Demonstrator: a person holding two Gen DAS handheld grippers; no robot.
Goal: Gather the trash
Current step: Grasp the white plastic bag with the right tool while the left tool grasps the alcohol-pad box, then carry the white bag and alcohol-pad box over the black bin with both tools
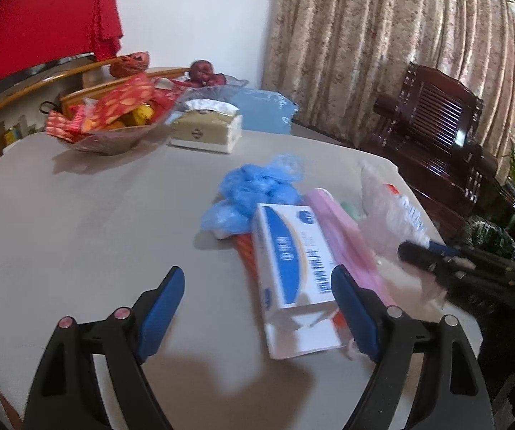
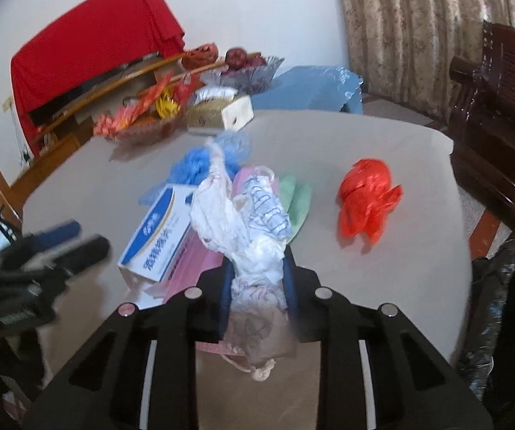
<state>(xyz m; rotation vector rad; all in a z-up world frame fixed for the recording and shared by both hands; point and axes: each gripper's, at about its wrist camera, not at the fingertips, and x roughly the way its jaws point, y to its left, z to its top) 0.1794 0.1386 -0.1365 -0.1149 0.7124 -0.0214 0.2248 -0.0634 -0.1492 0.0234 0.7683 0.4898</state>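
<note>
We have the crumpled white plastic bag (image 2: 243,229) pinched between the pads of the right gripper (image 2: 257,286), its jaws drawn narrow around the bag's lower folds so the rest billows up above them, a grip low on the bundle that should keep it from slipping loose. It sits just right of the blue-and-white box (image 2: 157,236), our landmark here, and partly over the pink packet (image 1: 343,236) that lies against the box's right side. Beyond the box, the bunched blue plastic covers (image 1: 254,190) wait in a heap, and a green scrap (image 2: 297,204) peeks out past the bag. Well to the right of the box, the red plastic bag (image 2: 367,197) lies alone on the grey table (image 1: 78,215). Our left gripper (image 1: 257,304) stands wide and holds nothing, its blue pads on either side of the box's near end, lined up, we judge, to take it next. Far behind the box, the snack bowl (image 1: 114,139) and tissue box (image 1: 207,129) look like keepers.
</note>
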